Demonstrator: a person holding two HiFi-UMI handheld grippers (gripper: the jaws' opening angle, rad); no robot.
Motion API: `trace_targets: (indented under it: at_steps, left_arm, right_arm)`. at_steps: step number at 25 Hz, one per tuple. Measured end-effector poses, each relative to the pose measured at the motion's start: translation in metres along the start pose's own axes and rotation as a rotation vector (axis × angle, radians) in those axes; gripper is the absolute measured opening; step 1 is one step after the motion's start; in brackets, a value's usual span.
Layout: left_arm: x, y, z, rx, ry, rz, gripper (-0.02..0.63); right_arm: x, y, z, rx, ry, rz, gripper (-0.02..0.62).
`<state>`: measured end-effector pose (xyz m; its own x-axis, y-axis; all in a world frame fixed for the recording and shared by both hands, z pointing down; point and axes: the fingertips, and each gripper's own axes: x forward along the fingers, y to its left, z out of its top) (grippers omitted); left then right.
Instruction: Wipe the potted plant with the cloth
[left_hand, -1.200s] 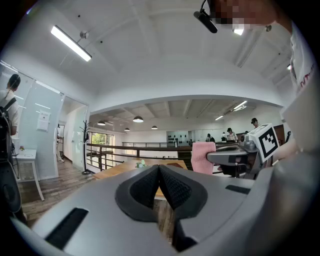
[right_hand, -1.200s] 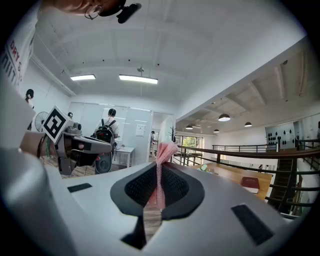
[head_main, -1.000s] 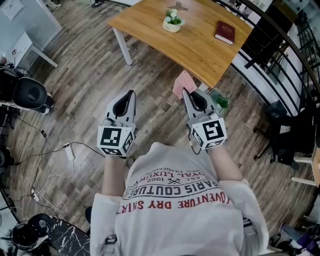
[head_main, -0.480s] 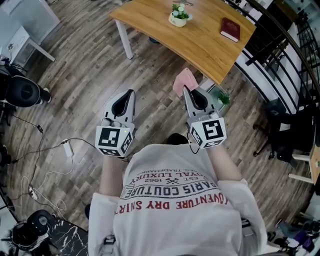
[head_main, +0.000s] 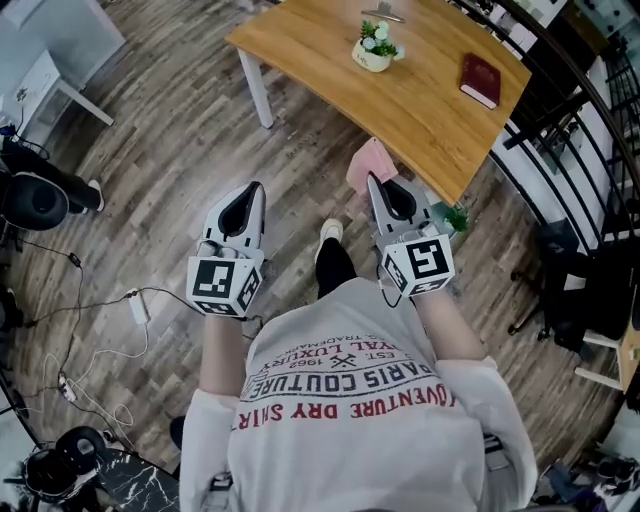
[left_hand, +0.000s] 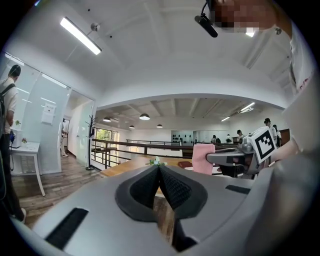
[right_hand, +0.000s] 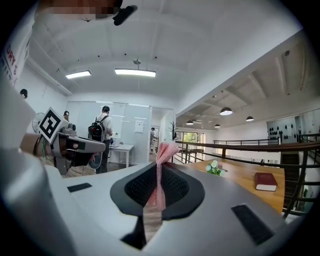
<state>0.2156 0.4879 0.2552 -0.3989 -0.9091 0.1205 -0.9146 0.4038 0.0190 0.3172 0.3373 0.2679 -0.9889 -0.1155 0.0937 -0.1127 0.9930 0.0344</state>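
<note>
- My left tongs (head_main: 256, 192) are pressed together, with nothing between them.
- My right tongs (head_main: 372, 186) are clamped on the pink cloth (head_main: 368, 163), which juts out past their tips.
- Farther off, the potted plant (head_main: 375, 48) stands on the wooden desk (head_main: 420, 105), well apart from the cloth, with a red book (head_main: 481, 80) near it.

A light wooden desk (head_main: 420, 110) is seen ahead on a wood-plank floor (head_main: 170, 150). On the desk, a small green plant in a white pot (head_main: 376, 47) is set, with a dark red book (head_main: 480, 80) to its right. A black metal railing (head_main: 570, 100) is placed right of the desk. Before the desk's near edge, the left tool (head_main: 258, 187) and right tool (head_main: 371, 182) are held side by side, a pink cloth (head_main: 366, 160) pinched in the right one.
</note>
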Motion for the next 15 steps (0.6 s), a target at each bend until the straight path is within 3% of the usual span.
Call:
trace_targets:
  at_steps: [8, 15]
  left_arm:
    - [0.136, 0.068, 0.029, 0.018, 0.002, 0.037, 0.015]
    - [0.273, 0.087, 0.039, 0.023, 0.016, -0.043, 0.015]
  right_arm:
    - [0.132, -0.095, 0.010, 0.005, -0.010, 0.007, 0.041]
    - [0.207, -0.202, 0.001, 0.049, 0.021, -0.088, 0.041]
